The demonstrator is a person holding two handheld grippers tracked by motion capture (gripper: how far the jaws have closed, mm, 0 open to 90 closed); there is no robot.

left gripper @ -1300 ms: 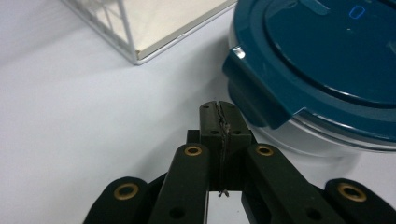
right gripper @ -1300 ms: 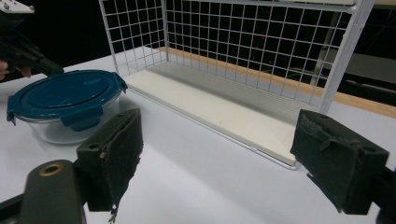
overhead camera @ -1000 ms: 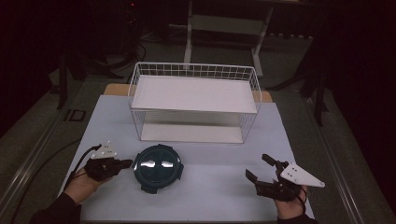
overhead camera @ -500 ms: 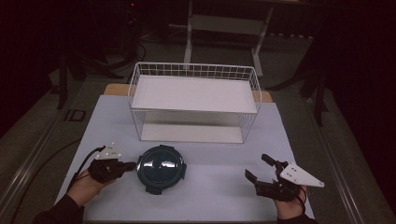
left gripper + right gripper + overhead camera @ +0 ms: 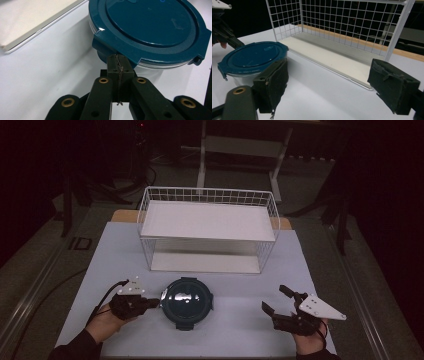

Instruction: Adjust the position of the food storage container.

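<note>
two grippers are being held over the near part of the table (image 5: 120, 250), one in each hand. the left gripper (image 5: 156, 302) is being kept clenched, its jaws pressed flat together with nothing between them, and its tips are being held right at the left edge of the round container (image 5: 188, 301); in the left gripper view the closed tips (image 5: 119, 65) are seen just under a corner tab of the dark blue lid (image 5: 152, 27), touching it or very nearly so, which cannot be told. the right gripper (image 5: 280, 300) is being held released, its jaws spread wide and empty, well apart from the container on the right side of the table. the container is being left standing upright on the near middle of the table, between the two grippers, with its lid on. just beyond it, toward the far side, a white wire rack (image 5: 207, 227) with two flat shelves is standing; in the right gripper view its mesh wall (image 5: 342, 20) is seen behind the container (image 5: 253, 60).
</note>
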